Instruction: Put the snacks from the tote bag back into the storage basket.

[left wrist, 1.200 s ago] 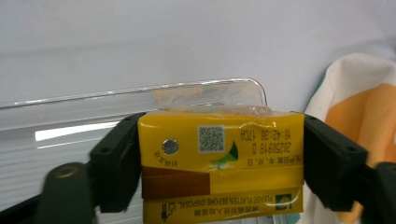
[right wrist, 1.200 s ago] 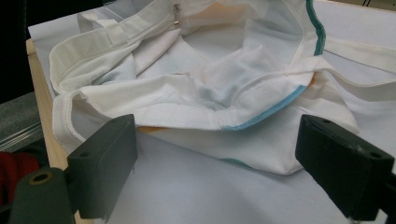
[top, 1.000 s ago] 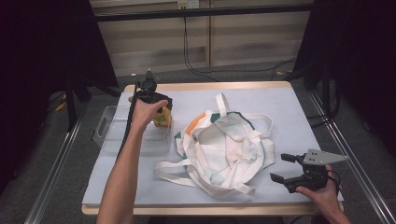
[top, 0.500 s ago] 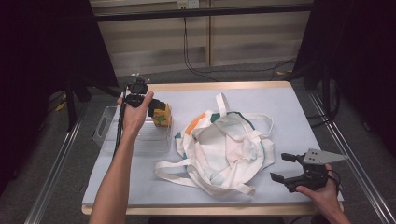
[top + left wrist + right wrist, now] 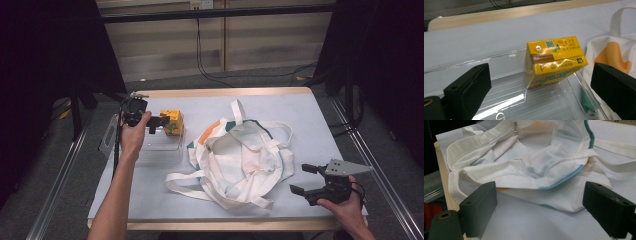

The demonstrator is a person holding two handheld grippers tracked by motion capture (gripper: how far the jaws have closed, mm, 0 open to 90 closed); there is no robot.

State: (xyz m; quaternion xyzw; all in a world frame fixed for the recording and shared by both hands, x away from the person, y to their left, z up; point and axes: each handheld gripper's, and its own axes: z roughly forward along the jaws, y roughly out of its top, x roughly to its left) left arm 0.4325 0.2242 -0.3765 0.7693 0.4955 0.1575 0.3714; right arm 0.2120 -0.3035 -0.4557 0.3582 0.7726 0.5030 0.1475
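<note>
My left gripper [image 5: 159, 121]: jaws wide apart, holding nothing, just beside the yellow drink carton [image 5: 171, 122]. Carton leans tilted against the far wall of the clear plastic tray [image 5: 150, 148], left of the white tote bag [image 5: 240, 157]. My right gripper [image 5: 305, 179]: jaws spread wide, empty, near the bag's edge, not touching.

Left claw [image 5: 159, 121] agape; right claw [image 5: 306, 179] agape.
</note>
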